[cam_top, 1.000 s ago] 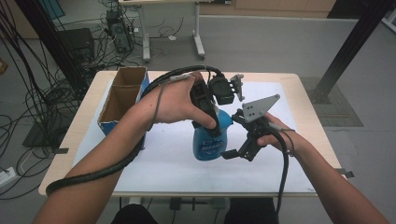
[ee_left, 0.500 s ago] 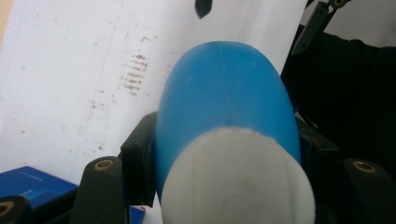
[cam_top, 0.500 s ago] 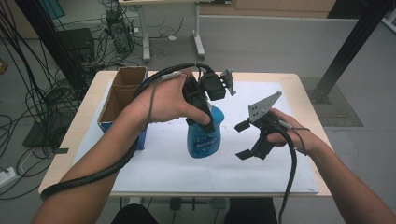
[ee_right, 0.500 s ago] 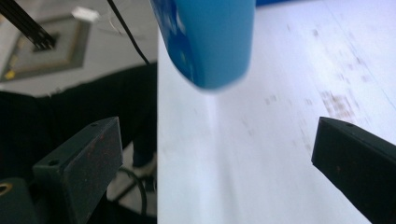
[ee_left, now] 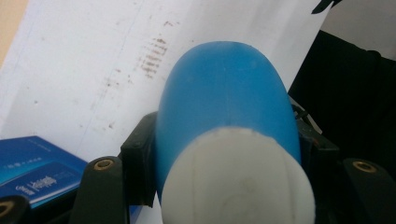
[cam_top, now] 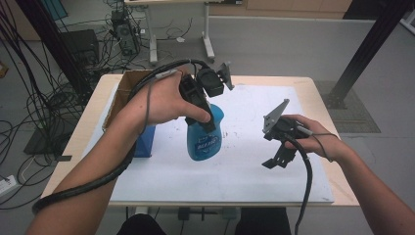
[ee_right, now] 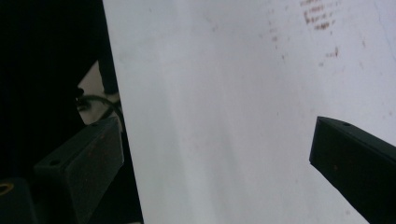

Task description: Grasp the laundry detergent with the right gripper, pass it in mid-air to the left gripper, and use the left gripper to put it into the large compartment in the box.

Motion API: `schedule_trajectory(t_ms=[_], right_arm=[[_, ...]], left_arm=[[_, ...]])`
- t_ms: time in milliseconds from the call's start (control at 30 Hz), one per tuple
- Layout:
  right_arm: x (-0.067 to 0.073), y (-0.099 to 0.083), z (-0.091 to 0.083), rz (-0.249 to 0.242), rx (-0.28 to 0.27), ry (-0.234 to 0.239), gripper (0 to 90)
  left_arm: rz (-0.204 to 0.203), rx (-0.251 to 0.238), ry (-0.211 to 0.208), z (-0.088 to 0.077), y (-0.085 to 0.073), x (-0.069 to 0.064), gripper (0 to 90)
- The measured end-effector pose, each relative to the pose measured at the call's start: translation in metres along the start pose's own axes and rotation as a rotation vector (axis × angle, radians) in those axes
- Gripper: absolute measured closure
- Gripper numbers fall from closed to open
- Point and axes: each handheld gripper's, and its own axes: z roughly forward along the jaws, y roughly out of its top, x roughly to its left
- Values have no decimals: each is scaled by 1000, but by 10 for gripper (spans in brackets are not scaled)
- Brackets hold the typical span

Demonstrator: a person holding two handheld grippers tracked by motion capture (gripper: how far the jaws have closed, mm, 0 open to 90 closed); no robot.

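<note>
Lifted and carried left since a second ago, blue bottle (cam_top: 204,134) now hanging above the white sheet (cam_top: 244,166), near the blue box (cam_top: 145,142) beside the cardboard box (cam_top: 122,93). Clamped by the neck in the left gripper (cam_top: 208,120), jaws closed firmly on both flanks, white base (ee_left: 238,182) facing its camera. Drawn back to the right, right gripper (cam_top: 279,156), jaws spread wide, nothing between them. Best kept upright, grip tight, travel slow toward the boxes. Left hand (cam_top: 161,100) arched over from above, wrist bent down; right hand (cam_top: 306,137) low, angled toward the sheet.
</note>
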Motion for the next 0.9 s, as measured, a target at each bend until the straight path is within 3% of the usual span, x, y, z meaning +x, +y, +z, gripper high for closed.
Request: schedule_trajectory(t_ms=[233,367,900], right_arm=[[-4,-6,12,40,175,-49,40],[-6,-8,18,59,227,-62,46],[-6,-7,20,58,218,-65,48]], left_arm=[[-50,8,17,-2,-5,9,379],[-76,15,28,-7,-7,14,380],[-200,-2,70,-53,-5,34,379]])
